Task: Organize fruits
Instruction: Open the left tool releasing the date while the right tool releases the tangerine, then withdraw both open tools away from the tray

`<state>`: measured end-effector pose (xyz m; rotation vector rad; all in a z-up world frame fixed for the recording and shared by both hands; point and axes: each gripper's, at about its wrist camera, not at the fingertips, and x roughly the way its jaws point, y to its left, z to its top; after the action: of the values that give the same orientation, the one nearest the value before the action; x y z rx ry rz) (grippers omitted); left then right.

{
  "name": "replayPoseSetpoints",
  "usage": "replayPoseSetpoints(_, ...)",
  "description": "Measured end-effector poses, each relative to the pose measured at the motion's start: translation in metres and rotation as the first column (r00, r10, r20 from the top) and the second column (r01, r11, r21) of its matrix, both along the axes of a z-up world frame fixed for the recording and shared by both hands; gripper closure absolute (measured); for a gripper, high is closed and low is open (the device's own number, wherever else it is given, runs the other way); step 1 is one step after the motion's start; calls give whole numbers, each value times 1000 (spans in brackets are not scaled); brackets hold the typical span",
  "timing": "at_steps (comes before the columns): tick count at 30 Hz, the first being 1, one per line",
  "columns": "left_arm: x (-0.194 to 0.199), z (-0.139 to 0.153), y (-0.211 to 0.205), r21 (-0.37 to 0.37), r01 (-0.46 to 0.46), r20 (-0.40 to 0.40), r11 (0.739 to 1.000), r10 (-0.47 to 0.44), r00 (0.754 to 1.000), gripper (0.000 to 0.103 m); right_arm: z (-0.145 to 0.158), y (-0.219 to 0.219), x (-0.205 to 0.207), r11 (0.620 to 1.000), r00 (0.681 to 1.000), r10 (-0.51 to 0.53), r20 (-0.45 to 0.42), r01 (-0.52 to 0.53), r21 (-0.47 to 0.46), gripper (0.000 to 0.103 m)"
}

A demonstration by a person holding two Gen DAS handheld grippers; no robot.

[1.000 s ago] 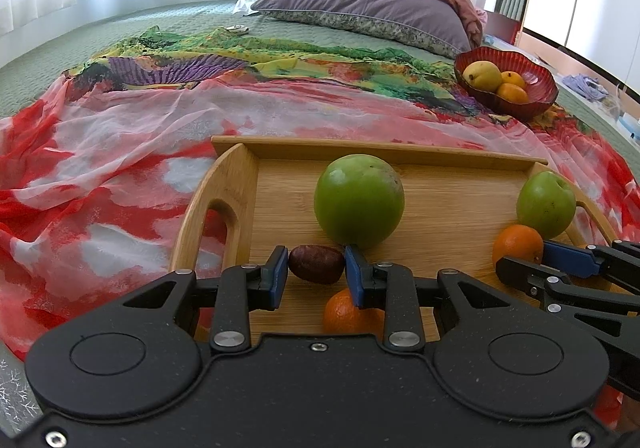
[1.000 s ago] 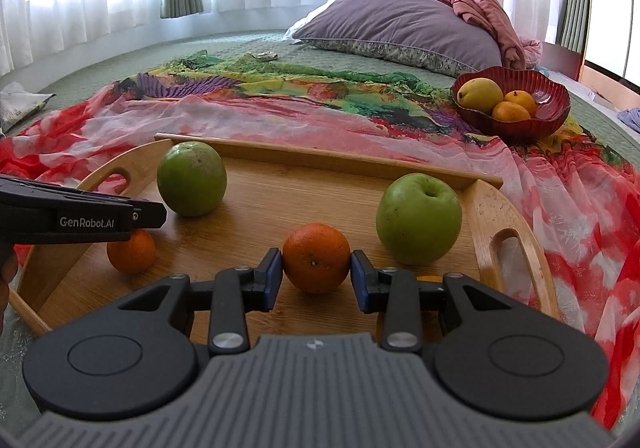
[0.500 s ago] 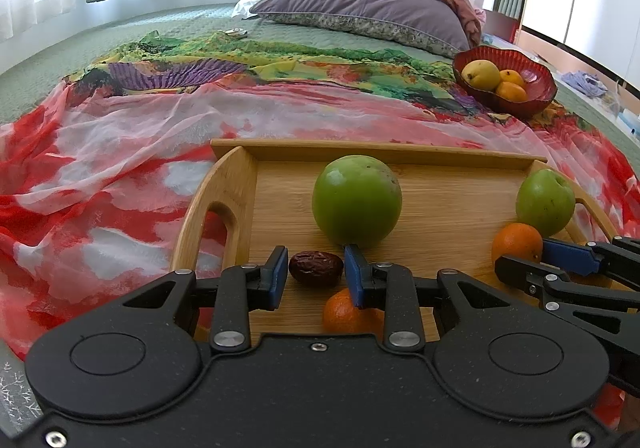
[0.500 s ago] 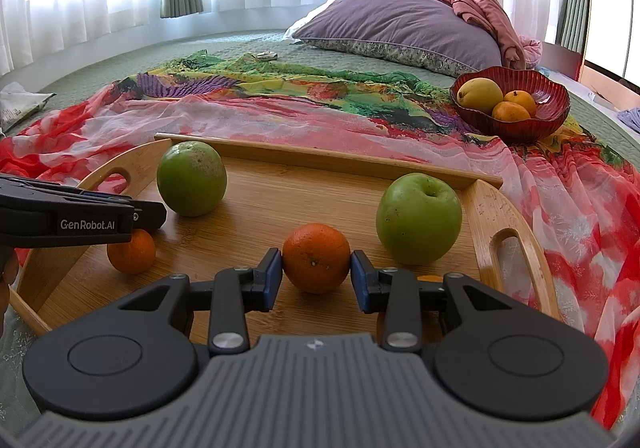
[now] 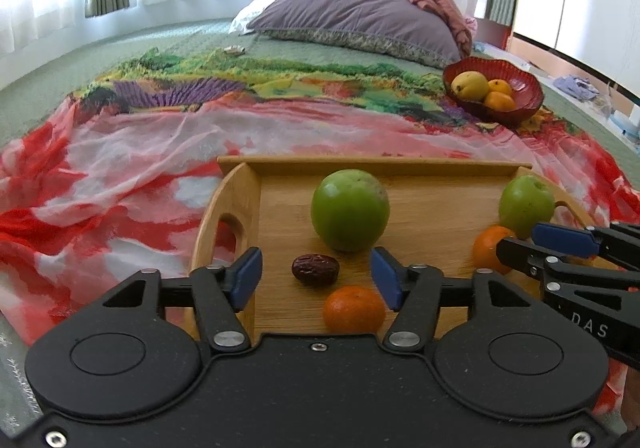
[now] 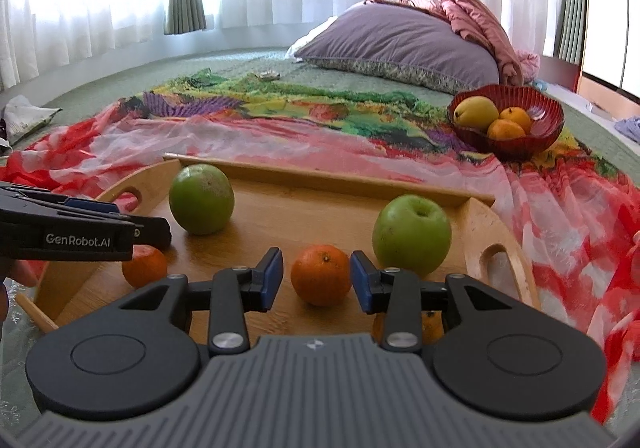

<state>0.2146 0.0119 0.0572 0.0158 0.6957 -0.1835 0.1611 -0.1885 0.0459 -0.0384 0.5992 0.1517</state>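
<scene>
The left claw (image 5: pixel 316 278) sits low over the near left part of the tray (image 5: pixel 400 168), fingers spread wide and holding nothing. A date (image 5: pixel 315 269) lies on the tray floor between the blue pads (image 5: pixel 246 278), touching neither. Just nearer, at lower centre, is a tangerine (image 5: pixel 354 309), and directly beyond the date stands a big green apple (image 5: pixel 350 210).

The right claw (image 6: pixel 317 280) is level over the tray's near right side, also parted. An orange (image 6: pixel 321 275) sits between its pads (image 6: pixel 272 278) with a thin gap on each side, so it is framed but not gripped. A second green apple (image 6: pixel 412 235) stands just right of it, near the tray's right handle. Another orange fruit (image 6: pixel 430 326) peeks out under the right finger, mostly hidden.

In the right wrist view the left claw crosses the left edge, partly covering the tangerine. In the left wrist view the right claw enters from the right, in front of the orange.

The tray rests on a red scarf (image 5: pixel 100 184) spread over the bed (image 5: pixel 48 88). At upper right a red bowl (image 6: pixel 548 128) holds a yellow fruit (image 6: pixel 476 113) and two small oranges (image 6: pixel 506 128). A purple pillow (image 6: pixel 400 40) lies behind it.
</scene>
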Motion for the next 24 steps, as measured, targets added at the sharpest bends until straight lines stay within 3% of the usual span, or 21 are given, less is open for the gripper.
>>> replayPoseSetpoints(10,-34,22,3,-9,20,63,1000,-20,998,23,20,-2,-19,1000,999,-13,47,13,17,36)
replayPoseSetpoints(19,-78,21,-1,1,14,120,1000,-14,993,17,27,-1,-49,998,991,-55,118,53,20,32)
replayPoseSetpoints(24,-100,19,-3,9,17,137,1000,-18,990,13,25,-5,-65,997,991,-67,112,61,49,31)
